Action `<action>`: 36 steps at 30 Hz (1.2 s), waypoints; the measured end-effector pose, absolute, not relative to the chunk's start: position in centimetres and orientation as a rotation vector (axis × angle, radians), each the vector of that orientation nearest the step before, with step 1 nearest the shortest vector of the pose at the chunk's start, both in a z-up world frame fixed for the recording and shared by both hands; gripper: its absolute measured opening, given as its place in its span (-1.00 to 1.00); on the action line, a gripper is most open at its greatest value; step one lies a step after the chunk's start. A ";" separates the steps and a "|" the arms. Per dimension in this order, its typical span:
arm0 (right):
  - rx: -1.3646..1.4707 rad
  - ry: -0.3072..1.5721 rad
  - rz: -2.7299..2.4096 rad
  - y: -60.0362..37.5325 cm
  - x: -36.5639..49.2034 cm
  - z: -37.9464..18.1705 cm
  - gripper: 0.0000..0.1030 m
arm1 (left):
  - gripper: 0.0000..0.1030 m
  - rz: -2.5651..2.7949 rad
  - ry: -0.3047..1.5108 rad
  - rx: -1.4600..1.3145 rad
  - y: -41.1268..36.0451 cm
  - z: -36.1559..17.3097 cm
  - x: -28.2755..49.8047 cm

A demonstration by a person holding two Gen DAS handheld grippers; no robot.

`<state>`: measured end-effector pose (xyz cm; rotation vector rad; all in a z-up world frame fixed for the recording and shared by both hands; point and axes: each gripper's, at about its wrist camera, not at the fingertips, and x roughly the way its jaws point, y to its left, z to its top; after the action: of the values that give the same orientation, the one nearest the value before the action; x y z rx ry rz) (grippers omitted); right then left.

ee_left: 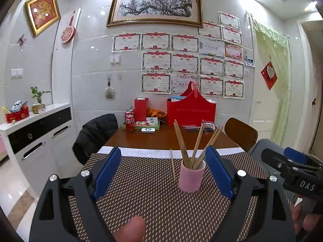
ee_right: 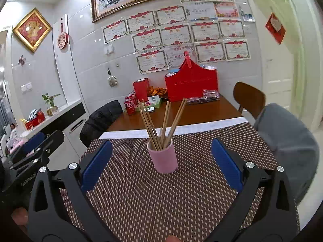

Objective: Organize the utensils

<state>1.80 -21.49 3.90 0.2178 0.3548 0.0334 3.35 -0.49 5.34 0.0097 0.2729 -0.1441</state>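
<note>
Both grippers are nearest to the cameras, and both are released with nothing between the blue pads: the left gripper (ee_left: 162,168) and the right gripper (ee_right: 161,161) stand wide apart over the woven placemat (ee_left: 141,197). I take the pink cup (ee_left: 191,177) as the landmark.

Under the cup lies the placemat, which covers the near part of the brown table (ee_left: 161,139). Behind the cup, at the far edge of the table by the wall, stands a red basket (ee_left: 191,111), and left of that some red cans (ee_left: 129,121). A wooden chair (ee_left: 240,133) stands to the right behind the cup.

Inside the cup the chopsticks (ee_left: 187,141) lean apart in different directions. One single chopstick (ee_left: 172,165) is outside, just left of the cup; in the left view it looks nearly upright, and I cannot tell if it lies on the mat. The right view does not show it clearly.

I judge the task nearly finished, with this one stick remaining. To do it well, the left gripper should close on the middle of the stick, lift it clear of the rim, and lower it tip first, without pushing the light cup over.
</note>
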 end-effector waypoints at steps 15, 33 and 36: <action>0.106 0.269 -0.029 -17.6 -9.7 6.8 0.88 | 0.64 -0.109 0.213 -0.003 1.3 7.8 -10.0; 0.086 0.255 -0.041 -16.9 -11.3 7.0 0.88 | 0.70 -0.085 0.243 -0.001 1.4 7.9 -10.1; 0.085 0.258 -0.039 -16.8 -11.2 7.0 0.88 | 0.70 -0.083 0.241 0.004 1.6 7.9 -10.0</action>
<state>-11.25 -16.80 7.04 0.0850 0.2579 -0.0394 -10.05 1.65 7.94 0.0043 0.2408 -0.0826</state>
